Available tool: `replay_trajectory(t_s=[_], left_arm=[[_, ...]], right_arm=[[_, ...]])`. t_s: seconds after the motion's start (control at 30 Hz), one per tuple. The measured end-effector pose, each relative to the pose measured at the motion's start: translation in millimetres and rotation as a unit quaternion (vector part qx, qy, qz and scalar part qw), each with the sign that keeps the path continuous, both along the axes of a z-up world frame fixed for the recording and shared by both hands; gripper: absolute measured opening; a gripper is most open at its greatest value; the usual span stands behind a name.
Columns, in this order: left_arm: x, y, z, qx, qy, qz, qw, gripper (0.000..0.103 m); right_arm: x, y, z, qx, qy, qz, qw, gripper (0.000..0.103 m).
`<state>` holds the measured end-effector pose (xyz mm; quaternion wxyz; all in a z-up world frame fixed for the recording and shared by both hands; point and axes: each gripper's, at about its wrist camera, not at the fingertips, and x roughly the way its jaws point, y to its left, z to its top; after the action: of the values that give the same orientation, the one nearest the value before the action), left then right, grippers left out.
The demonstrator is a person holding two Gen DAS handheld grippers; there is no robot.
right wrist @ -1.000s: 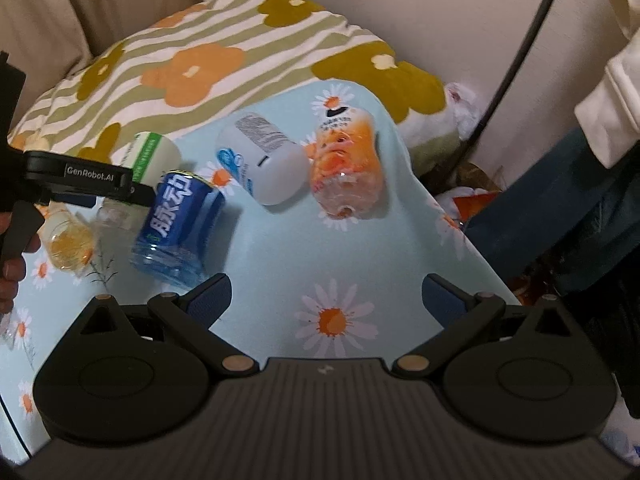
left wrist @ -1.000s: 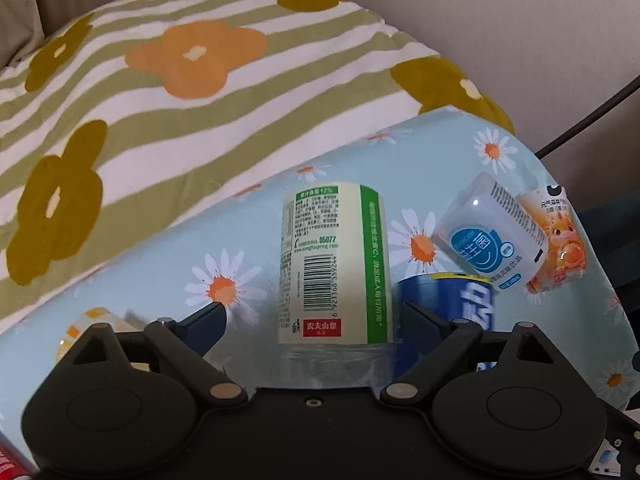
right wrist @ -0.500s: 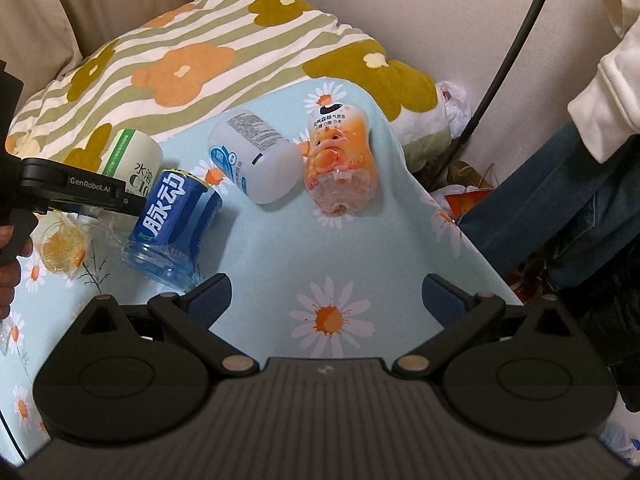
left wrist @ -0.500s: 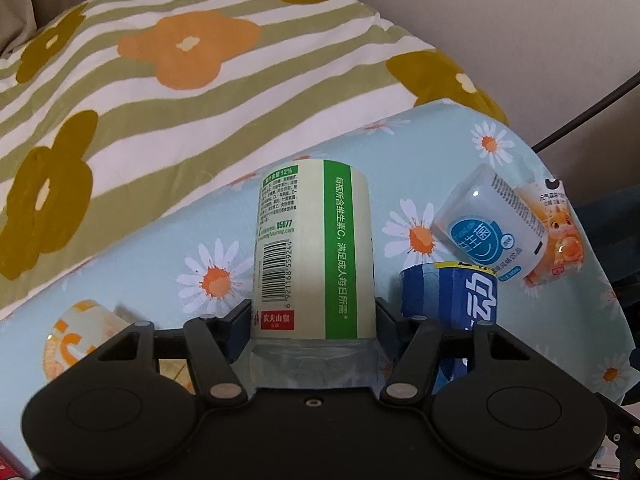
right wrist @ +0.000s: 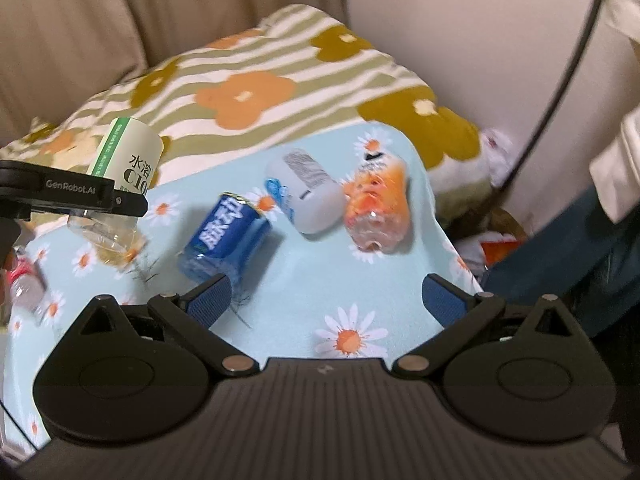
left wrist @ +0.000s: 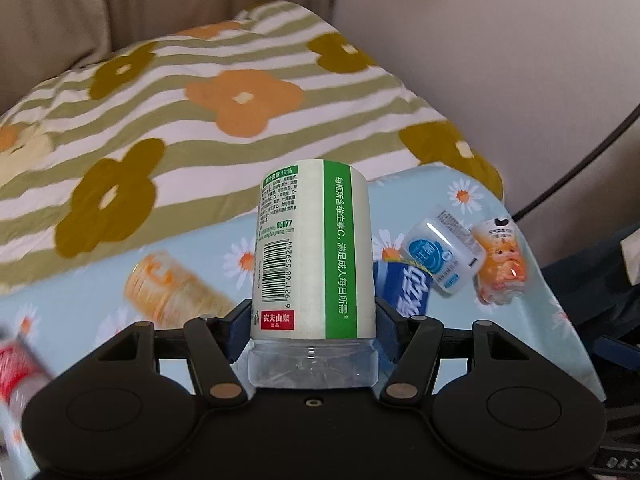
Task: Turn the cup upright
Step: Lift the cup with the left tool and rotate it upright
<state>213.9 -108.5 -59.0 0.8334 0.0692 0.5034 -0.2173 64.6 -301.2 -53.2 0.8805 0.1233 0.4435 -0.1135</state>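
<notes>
My left gripper is squeezed tight on the green-label cup. Its blue pads press on both sides, low down near the clear end. My right gripper is wide apart and holds nothing. It hangs over the daisy cloth, well away from the cup I hold.

From my right side I can see the green-label cup up off the cloth. It is tilted. The clear end points down toward the cloth and the white closed end points up and away. From my left gripper, the cup's long side runs straight out ahead, the same way my fingers point. So I think I must turn my left wrist until the clear end is on top, then set it down. My left hand is the one to do it, since it already has the cup.

A bit past it, the orange-print cup lies on its side on the cloth. The blue cup lies on its side too, just beside my cup. Farther off are the white cup with blue label and the orange cartoon cup, touching each other. Beyond the cloth is the striped flower blanket, and the beige curtain is at the back.
</notes>
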Motion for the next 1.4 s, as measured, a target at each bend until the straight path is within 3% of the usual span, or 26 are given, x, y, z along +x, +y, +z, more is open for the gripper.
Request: replay_trajectory(t_s=[0.23,0.5,0.73,1.07,1.2,1.4], left_arm=[[-63.4,19.9,-3.3,0.000,0.009,0.070,0.9975,0.066],[-110.6,33.3,-51.8,0.002,0.050,0.131,0.9901,0.066],[-123.0,27.5,-82.8,0.012,0.044,0.139,0.9893,0.067],[-125.8,24.1,-91.2,0.014,0.038,0.143,0.9890,0.067],[-128.1,21.6,-85.9,0.021,0.023,0.146,0.9888,0.094],[-135.6,19.5,-66.9,0.035,0.015,0.150,0.9880,0.095]], right_arm=[[-19.1,3.6,0.0,0.006,-0.012,0.073,0.997,0.103],[-32.3,11.9,-23.6,0.005,-0.005,0.133,0.991,0.103],[-39.9,15.5,-43.6,0.010,0.012,0.151,0.988,0.103],[-45.3,13.1,-46.5,0.011,0.016,0.164,0.986,0.103],[-46.3,9.3,-45.1,0.013,0.012,0.163,0.986,0.103],[-45.3,4.3,-33.7,0.025,0.002,0.166,0.986,0.103]])
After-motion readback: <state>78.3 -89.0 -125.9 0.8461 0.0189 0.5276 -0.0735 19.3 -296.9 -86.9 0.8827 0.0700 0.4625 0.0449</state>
